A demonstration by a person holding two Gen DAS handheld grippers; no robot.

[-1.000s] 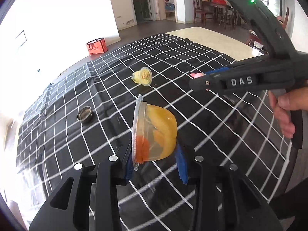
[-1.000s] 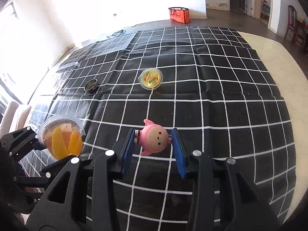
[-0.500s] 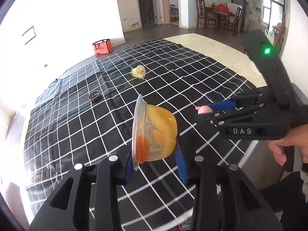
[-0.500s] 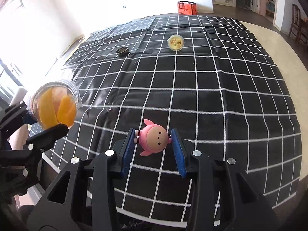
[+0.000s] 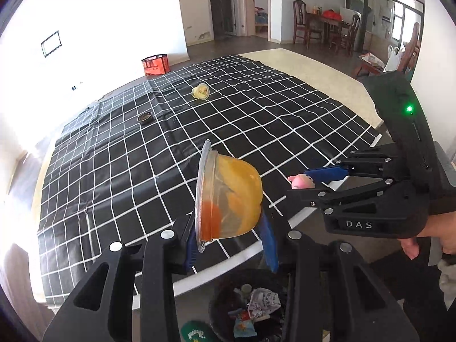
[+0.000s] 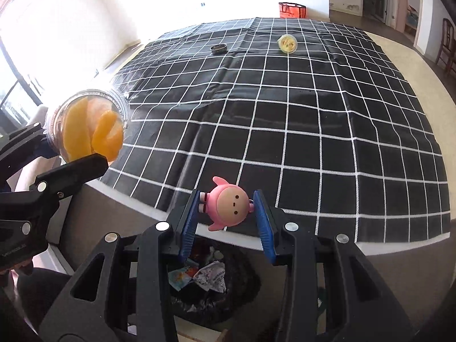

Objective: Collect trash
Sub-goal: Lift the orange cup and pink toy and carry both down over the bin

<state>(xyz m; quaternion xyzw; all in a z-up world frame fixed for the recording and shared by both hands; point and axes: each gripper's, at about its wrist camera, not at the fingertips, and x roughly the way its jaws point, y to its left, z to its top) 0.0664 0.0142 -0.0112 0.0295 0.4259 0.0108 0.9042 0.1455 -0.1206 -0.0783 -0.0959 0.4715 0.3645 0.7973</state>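
Fruit cup (image 5: 229,196) and pink toy (image 6: 228,206), both gripped above the trash bin (image 6: 242,282)!

Left gripper (image 5: 230,236) clamps the tilted fruit cup, lid at 9 o'clock; right gripper (image 6: 225,216) pinches the pink toy between its blue pads (image 6: 263,222). Both hang past the table's near edge, bin at 6 o'clock holding wrappers (image 6: 211,278). Far across the checked cloth (image 6: 313,114), around 12 o'clock, sit a small yellow cup (image 6: 287,43) and a round tin (image 6: 219,48).
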